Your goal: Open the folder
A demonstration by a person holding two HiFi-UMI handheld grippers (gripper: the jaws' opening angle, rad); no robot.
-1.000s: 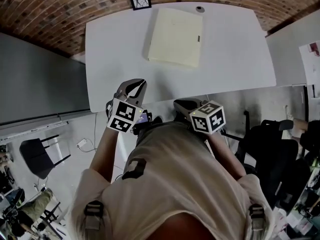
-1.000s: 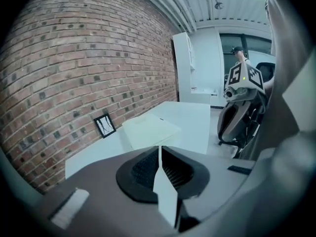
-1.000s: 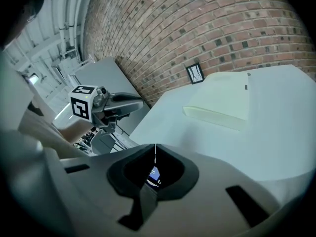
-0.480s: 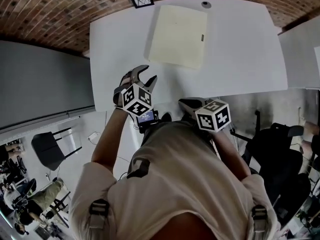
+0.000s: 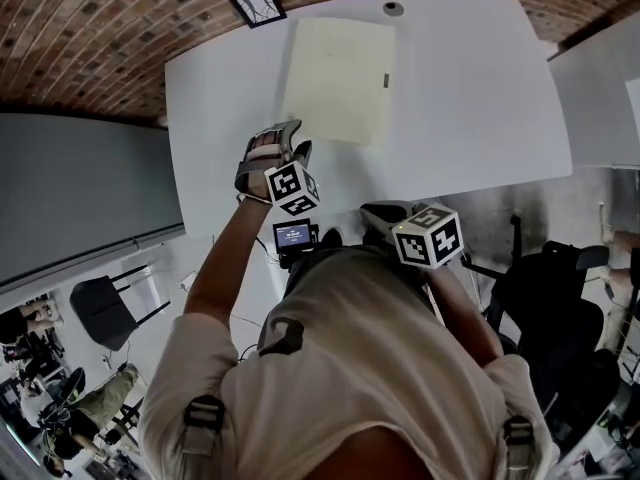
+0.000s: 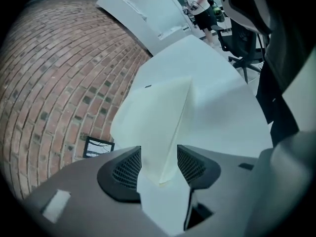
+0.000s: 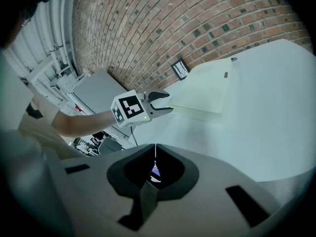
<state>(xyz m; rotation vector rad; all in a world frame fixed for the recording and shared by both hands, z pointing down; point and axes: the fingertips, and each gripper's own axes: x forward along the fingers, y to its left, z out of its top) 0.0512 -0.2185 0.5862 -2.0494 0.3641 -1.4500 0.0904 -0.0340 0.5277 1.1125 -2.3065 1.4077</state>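
Note:
A pale yellow folder [image 5: 338, 80] lies shut and flat on the white table [image 5: 480, 88], with a small dark tab on its right edge. My left gripper [image 5: 290, 136] reaches over the table to the folder's near left corner. In the left gripper view its jaws [image 6: 159, 167] are opening, and the folder's corner [image 6: 163, 147] lies in the gap, the pads [image 6: 127, 169] not pressing it. My right gripper [image 5: 385, 213] hangs at the table's near edge, shut and empty [image 7: 155, 149]. The right gripper view shows the left gripper [image 7: 167, 102] at the folder [image 7: 202, 95].
A framed black-and-white marker [image 5: 257, 4] lies on the brick floor behind the table. A small round fitting [image 5: 393, 9] sits at the table's far edge. A black office chair [image 5: 560, 308] stands at the right, another white table [image 5: 600, 78] beyond it.
My left gripper has gone forward over the table to the folder's near corner, rolled, and opened its jaws. The right gripper has shifted only a little by the table edge.

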